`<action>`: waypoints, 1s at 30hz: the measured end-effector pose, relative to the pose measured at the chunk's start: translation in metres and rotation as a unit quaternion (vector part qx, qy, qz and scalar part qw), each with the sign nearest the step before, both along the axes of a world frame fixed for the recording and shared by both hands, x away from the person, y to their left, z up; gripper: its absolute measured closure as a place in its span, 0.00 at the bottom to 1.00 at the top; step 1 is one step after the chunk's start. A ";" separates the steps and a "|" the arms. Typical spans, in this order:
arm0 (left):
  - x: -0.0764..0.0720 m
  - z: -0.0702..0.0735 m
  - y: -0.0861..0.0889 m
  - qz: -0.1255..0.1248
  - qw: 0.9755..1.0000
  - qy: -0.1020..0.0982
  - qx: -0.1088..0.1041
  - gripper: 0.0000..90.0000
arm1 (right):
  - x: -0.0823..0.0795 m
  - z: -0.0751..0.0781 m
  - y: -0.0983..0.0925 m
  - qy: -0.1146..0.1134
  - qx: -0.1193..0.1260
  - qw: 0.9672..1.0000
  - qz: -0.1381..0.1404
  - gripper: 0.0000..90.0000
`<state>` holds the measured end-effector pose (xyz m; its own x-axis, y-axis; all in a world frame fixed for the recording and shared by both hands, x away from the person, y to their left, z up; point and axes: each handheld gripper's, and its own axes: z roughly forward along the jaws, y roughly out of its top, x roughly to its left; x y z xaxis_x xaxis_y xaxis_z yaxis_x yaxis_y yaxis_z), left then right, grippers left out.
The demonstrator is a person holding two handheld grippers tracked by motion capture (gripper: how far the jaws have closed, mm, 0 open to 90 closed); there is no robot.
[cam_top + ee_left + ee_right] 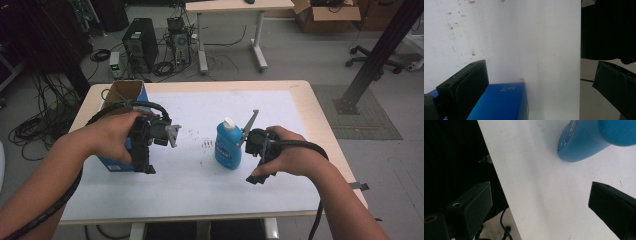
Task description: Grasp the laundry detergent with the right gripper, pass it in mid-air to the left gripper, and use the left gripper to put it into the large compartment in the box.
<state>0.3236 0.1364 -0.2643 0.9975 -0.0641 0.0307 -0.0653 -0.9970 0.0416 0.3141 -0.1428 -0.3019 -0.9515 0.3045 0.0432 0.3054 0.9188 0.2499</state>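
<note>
The blue bottle (228,144) stands upright on the white table (200,185), its white cap (229,123) on top, just beside my right claw (260,177) on its inner side and between my 2 claws; in the right gripper view its blue body (584,142) lies ahead of the jaws and toward the far jaw, apart from both pads. My right claw's 2 jaws stand wide apart with nothing between them but bare white tabletop, and they point down and back toward the near table edge. My right hand (285,152) wraps the claw's body from the outer side, wrist bent inward, forearm coming up from the bottom right, the cable looping over the wrist. My left claw (145,167) is also spread apart: in the left gripper view the 2 black jaws sit far from each other, with a corner of the blue box (501,102) low between them, beside the left-hand jaw; whether that jaw touches it I cannot tell. My left hand (117,135) grips that claw from above, forearm angled in from the bottom left, directly over the open cardboard box (124,95) with blue sides, well apart from the bottle.
</note>
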 end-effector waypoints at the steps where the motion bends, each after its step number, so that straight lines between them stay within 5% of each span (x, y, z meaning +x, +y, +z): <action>1: -0.001 0.000 -0.002 -0.002 1.000 0.001 -0.001 0.00 | 0.000 -0.001 -0.001 -0.001 0.002 1.000 -0.002 0.06; 14: -0.001 -0.004 -0.005 -0.007 1.000 0.004 0.004 0.00 | 0.009 -0.036 -0.015 -0.021 0.060 0.996 -0.056 0.05; 22: -0.001 -0.006 -0.001 -0.001 1.000 0.006 -0.003 0.00 | 0.015 -0.052 -0.025 -0.040 0.100 0.990 -0.093 0.05; 30: -0.001 -0.009 0.000 -0.001 1.000 0.009 -0.002 0.00 | 0.018 -0.070 -0.034 -0.070 0.145 0.978 -0.133 0.03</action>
<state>0.3230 0.1365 -0.2736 0.9977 -0.0669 0.0133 -0.0675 -0.9966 0.0468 0.3317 -0.1766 -0.3720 -0.8431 0.5363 0.0399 0.4683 0.6956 0.5448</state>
